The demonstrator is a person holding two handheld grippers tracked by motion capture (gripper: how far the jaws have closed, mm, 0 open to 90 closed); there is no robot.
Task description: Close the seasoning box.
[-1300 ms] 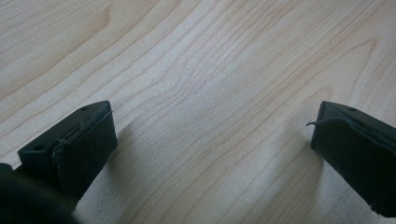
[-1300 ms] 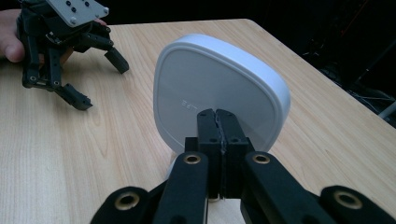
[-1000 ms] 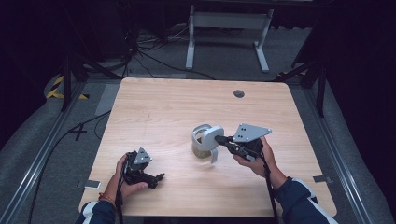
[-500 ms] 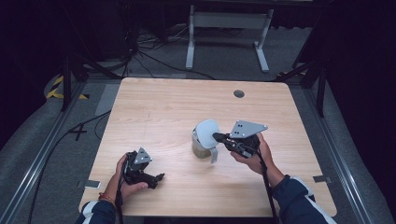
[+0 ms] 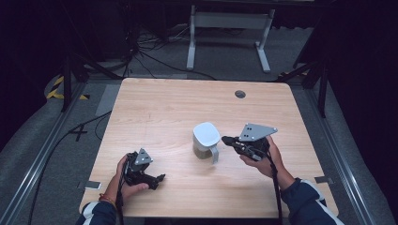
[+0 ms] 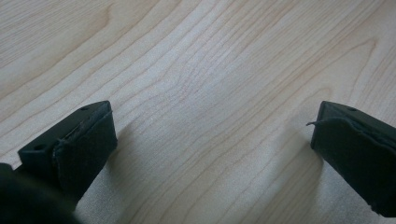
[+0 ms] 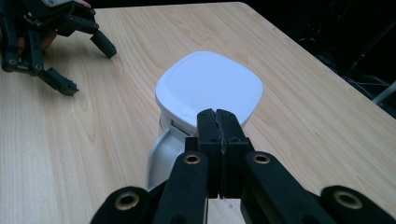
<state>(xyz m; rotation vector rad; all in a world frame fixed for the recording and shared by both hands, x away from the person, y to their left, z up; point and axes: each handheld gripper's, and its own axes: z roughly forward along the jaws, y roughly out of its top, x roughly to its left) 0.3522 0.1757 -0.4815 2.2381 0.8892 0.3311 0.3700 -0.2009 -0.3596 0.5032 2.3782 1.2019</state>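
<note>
A small grey jug (image 5: 202,151) with a white square lid (image 5: 206,134) and a white handle (image 5: 214,153) stands near the middle of the wooden table (image 5: 164,108). My right gripper (image 5: 225,139) is just right of it, jaws pressed together, tips at the lid's near edge. In the right gripper view the shut right gripper (image 7: 218,116) meets the lid (image 7: 210,86) above the handle (image 7: 161,158), with nothing seen between the jaws. My left gripper (image 5: 159,180) rests open at the front left, apart from the jug. In its own view the left gripper (image 6: 215,140) spans bare wood.
A dark cable grommet (image 5: 240,94) sits in the table's far right part. Grey tape tabs (image 5: 93,185) mark the front corners. Behind the table stand a white metal frame (image 5: 230,28) and floor cables (image 5: 150,51). My left gripper (image 7: 86,65) appears far off in the right gripper view.
The jug's lid has swung from tilted up to lying nearly flat over the body. My right gripper shifted slightly toward the jug. The left gripper stayed put.
</note>
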